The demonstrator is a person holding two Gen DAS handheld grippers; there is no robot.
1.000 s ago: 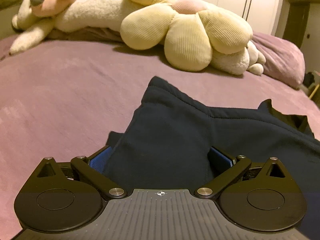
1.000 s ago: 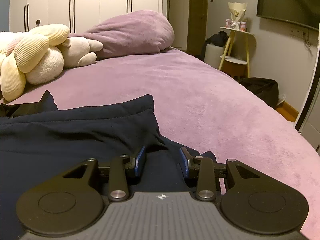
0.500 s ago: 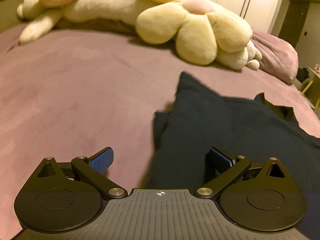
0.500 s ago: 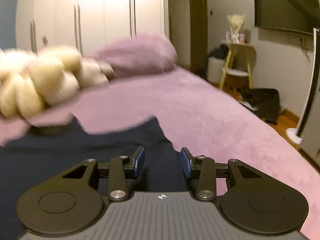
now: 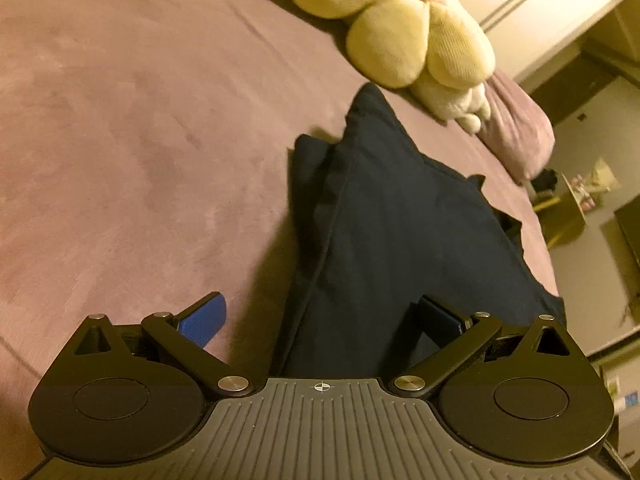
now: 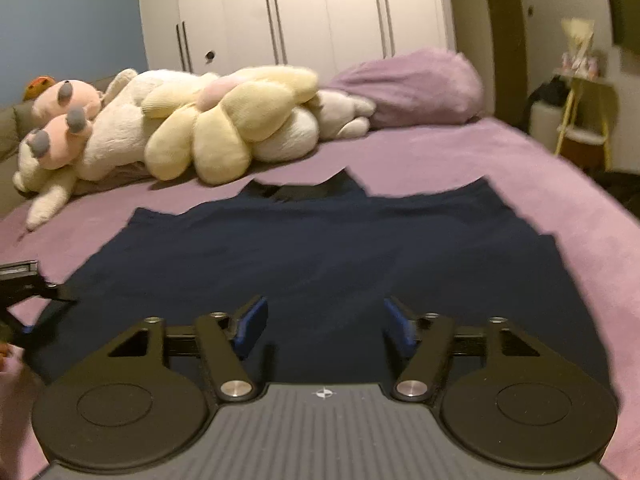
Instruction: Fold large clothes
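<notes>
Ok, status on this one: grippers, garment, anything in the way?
Left gripper open; right gripper just opened, holding nothing. Navy garment flat on bed. Plush toys beyond, clear.

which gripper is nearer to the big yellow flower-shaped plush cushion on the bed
Left, as far as the views show. The left gripper hangs over the navy garment's left edge, below the yellow flower-shaped plush cushion. The right gripper sits back over the garment's near edge.

Dim, warm yellowish indoor light. The wardrobe (image 6: 304, 12) glares brightest, far off. Motion blur softens both views, and fisheye bending darkens the corners. A soft shadow edges the garment (image 5: 392, 232).
</notes>
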